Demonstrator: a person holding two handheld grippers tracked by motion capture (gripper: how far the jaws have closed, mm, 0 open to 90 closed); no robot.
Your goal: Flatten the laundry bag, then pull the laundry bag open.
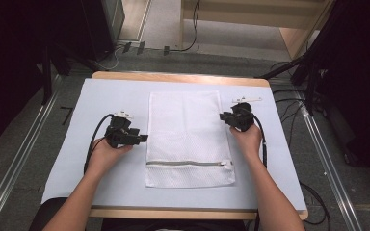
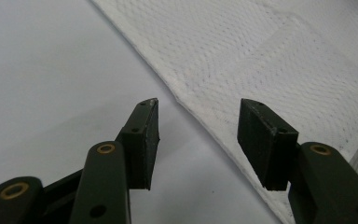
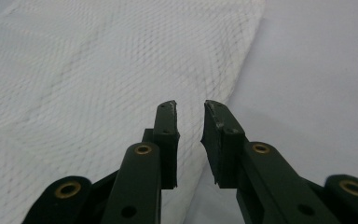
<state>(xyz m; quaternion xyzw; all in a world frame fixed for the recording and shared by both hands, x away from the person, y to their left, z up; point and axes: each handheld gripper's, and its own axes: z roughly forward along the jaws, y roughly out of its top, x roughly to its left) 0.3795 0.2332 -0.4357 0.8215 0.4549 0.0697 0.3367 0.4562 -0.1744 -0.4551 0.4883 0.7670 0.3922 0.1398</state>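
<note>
A white mesh laundry bag (image 1: 188,137) is laid flat in the middle of the desk (image 1: 101,91), on a pale blue cover, its long sides running from the near edge toward the far edge. The zipper (image 1: 188,163) is seen closed across the bag close to its near end, with the pull (image 1: 227,164) at the right. No fold, lift or crease is observed in the bag; by this evidence the handling is judged to be at its very start, with any folding or opening of the bag left to do. The left tool (image 1: 142,138) is held just beside the bag's left edge, jaws wide apart; in the left gripper view the edge of the mesh (image 2: 261,60) passes between and beyond the jaws, and nothing is gripped. The right tool (image 1: 223,117) is held at the bag's right edge nearer the far end, jaws parted only narrowly; in the right gripper view the mesh (image 3: 98,93) lies under them, and no cloth is seen pinched. A small white object (image 1: 246,100) is noted near the far right corner; it could not be identified. No brand, label or readable writing is found on the bag, the desk or the tools.
</note>
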